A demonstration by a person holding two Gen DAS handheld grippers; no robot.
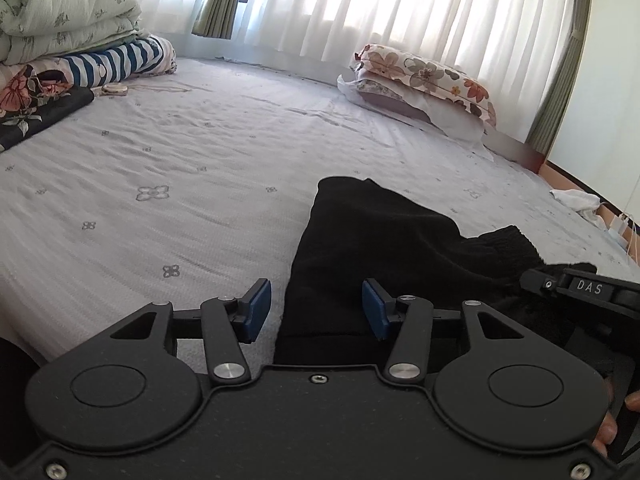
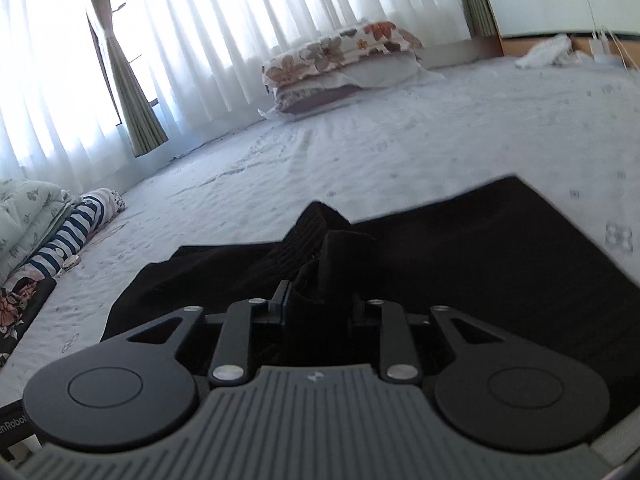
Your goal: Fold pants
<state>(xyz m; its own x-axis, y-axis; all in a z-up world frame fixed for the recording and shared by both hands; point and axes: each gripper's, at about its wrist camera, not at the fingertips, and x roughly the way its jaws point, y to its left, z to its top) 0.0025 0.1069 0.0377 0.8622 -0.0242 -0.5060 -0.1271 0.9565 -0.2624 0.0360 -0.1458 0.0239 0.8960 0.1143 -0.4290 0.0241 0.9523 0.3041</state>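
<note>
Black pants (image 1: 372,248) lie on the pale grey bed sheet (image 1: 168,184). My left gripper (image 1: 316,308) is open, its blue pads (image 1: 258,308) either side of the pants' near left edge, low over the bed. The other gripper's body (image 1: 584,292) shows at the right edge, at the ribbed waistband. In the right wrist view the pants (image 2: 460,256) spread flat to the right, and my right gripper (image 2: 320,304) is shut on a bunched fold of the black cloth, lifting it a little.
Folded quilts and a striped blanket (image 1: 80,40) are stacked at the far left. Floral pillows (image 1: 424,80) lie by the white curtains. A white cloth and charger cables (image 1: 584,204) sit at the bed's right edge.
</note>
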